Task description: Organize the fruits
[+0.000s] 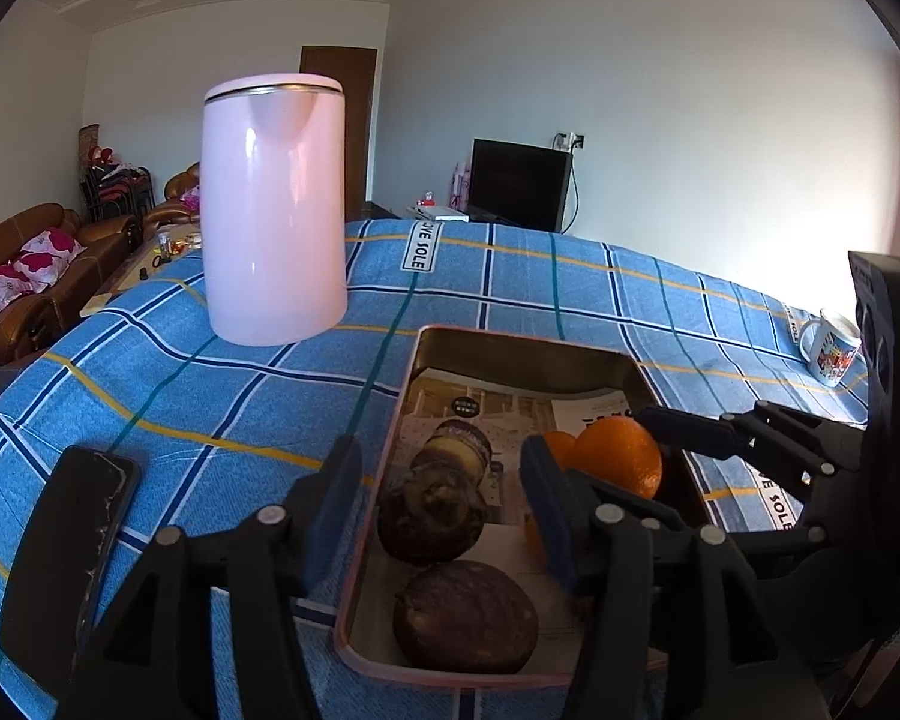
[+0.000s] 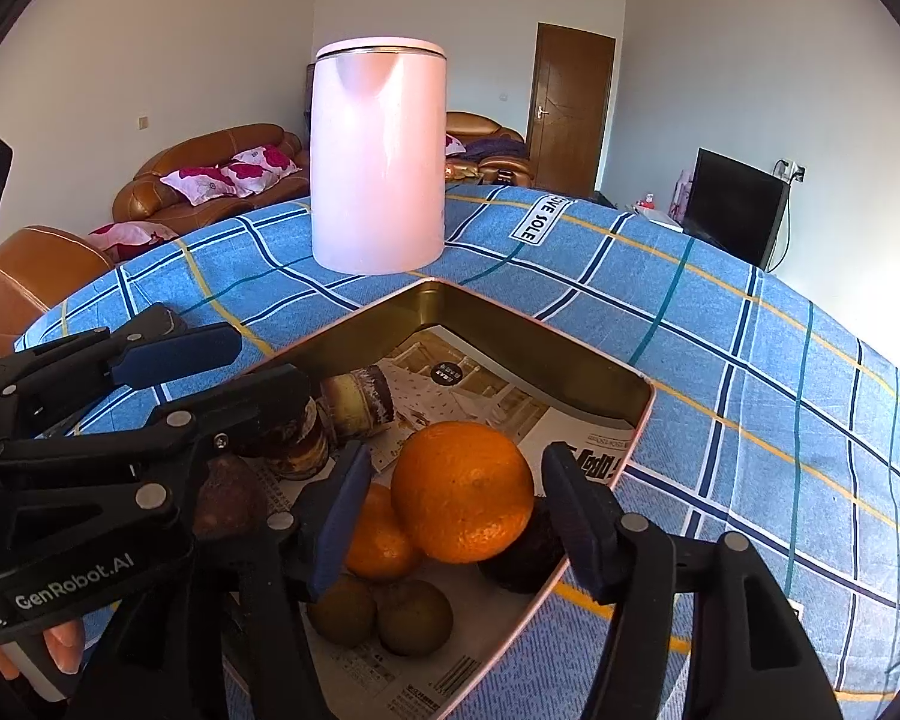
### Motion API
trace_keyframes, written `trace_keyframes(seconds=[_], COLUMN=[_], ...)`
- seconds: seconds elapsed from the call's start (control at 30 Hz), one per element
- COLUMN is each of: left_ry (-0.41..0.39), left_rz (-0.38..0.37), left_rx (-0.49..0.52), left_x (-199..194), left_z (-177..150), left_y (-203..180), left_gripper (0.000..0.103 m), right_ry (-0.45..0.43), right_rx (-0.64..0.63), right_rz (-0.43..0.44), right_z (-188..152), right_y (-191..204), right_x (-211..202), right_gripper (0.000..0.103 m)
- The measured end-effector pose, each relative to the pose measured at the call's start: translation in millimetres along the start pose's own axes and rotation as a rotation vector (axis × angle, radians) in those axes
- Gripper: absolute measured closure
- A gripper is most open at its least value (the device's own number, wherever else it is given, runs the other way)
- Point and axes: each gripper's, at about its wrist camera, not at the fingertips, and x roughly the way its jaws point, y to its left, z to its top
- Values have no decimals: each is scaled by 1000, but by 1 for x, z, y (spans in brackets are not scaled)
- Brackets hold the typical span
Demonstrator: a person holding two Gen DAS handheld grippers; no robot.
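A large orange sits in the tray, on top of a smaller orange, between the spread fingers of the right gripper, untouched. Two brown-green fruits lie nearer the camera. The left gripper, marked "GenRobot.AI", hangs open over dark brown roots in the same tray. Beyond stands a pink kettle on a checked cloth labelled "SOLE".

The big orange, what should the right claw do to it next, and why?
Probably close the right gripper gently on the big orange. Its fingers are open on either side of that orange, which sits atop other fruit in the tray, so one squeeze should catch it. The left gripper waits open over brown fruit.
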Motion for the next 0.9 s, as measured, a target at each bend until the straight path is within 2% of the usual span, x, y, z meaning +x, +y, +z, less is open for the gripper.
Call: trace_keyframes(seconds=[0.2, 0.4, 0.47, 0.53, 0.57, 0.9], left_ry=[-35, -76, -92, -117, -128, -166], left_rz=[-9, -8, -11, -2, 1, -14], left_rx=[7, 4, 1, 0, -3, 40], left_x=[-13, -30, -36, -43, -46, -64], left_z=[2, 3, 3, 3, 2, -1], left_y=[-4, -4, -4, -4, -5, -20], left_gripper=[32, 27, 21, 10, 8, 2], right_ry=[-37, -84, -102, -123, -135, -210], right_rx=[28, 43, 52, 65, 74, 138], right_rz=[-9, -33, -42, -49, -51, -77], right_z=[-2, -4, -6, -9, -10, -26], right_y=[-6, -10, -12, -15, -17, -31], right_x=[-14, -39, -48, -57, -62, -100], right_gripper=[34, 33, 32, 31, 31, 25])
